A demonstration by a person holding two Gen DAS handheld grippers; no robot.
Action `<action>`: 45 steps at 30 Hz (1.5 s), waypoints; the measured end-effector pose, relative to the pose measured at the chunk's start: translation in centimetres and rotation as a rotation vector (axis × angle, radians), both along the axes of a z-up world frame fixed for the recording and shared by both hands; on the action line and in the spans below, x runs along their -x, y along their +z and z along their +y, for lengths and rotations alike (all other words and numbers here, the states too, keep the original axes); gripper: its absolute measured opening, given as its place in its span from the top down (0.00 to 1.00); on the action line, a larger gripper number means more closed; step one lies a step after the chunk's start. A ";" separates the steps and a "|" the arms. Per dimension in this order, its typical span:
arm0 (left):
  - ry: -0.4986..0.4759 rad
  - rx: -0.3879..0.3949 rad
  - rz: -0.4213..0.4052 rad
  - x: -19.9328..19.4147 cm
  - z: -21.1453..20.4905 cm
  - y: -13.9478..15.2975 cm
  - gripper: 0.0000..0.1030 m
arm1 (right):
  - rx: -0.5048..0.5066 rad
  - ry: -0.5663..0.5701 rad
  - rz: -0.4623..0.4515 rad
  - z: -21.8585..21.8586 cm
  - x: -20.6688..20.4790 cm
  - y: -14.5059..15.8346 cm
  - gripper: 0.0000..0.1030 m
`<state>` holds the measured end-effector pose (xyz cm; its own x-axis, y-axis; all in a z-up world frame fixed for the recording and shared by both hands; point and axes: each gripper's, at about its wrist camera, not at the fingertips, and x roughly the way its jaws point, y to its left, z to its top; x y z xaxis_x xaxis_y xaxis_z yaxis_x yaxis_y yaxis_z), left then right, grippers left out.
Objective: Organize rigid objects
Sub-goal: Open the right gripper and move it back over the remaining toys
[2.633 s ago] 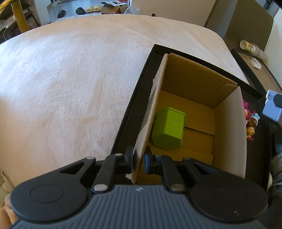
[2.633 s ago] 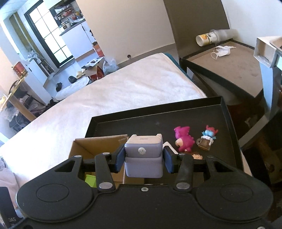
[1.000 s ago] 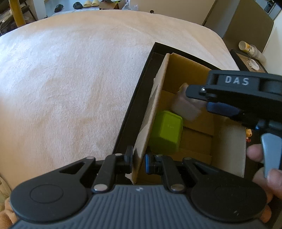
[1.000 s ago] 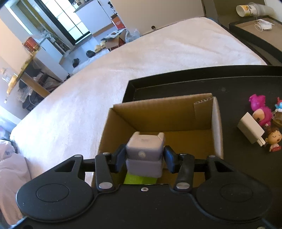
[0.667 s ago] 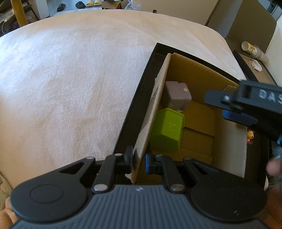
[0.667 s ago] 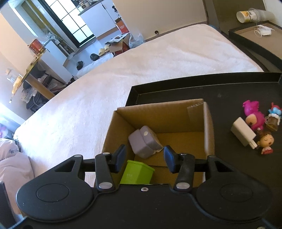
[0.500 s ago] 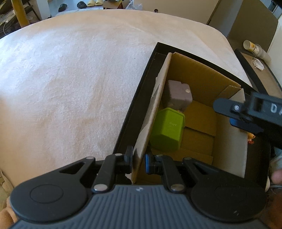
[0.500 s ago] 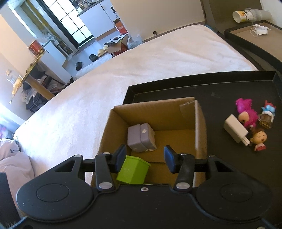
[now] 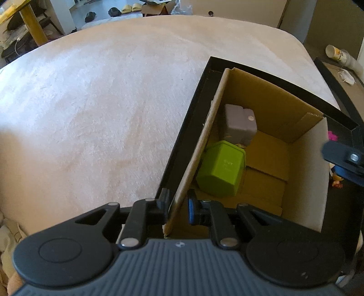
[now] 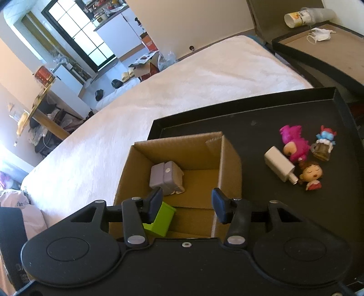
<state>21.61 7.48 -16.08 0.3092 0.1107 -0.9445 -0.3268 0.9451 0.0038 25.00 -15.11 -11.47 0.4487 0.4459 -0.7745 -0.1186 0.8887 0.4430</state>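
An open cardboard box stands on a black tray. Inside lie a grey block and a green block. My left gripper is shut on the box's left wall. My right gripper is open and empty above the box's near edge. On the tray to the right lie a white charger, a pink figure, a blue-topped figure and a small doll.
The tray sits on a bed with a pale fuzzy cover. A side table with a paper cup and a face mask stands to the right. Room clutter lies beyond the bed.
My right gripper opened and let the grey block fall into the box beside the green block, then drew back to the right. My left gripper kept its hold on the box wall.
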 end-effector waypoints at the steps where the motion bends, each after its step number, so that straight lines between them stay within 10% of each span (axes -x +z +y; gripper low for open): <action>1: 0.004 -0.001 0.001 -0.1 0.0 0.0 0.86 | -0.001 -0.003 -0.001 -0.4 0.0 0.0 0.52; 45: -0.004 -0.087 0.029 -1.4 -1.4 -0.4 0.82 | 0.076 -0.056 0.050 -8.8 -3.8 -6.5 0.48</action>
<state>23.00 6.06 -16.50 0.2828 0.1910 -0.9400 -0.3213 0.9422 0.0948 28.81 -23.96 -17.97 0.4313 0.3602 -0.8272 -0.0471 0.9246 0.3780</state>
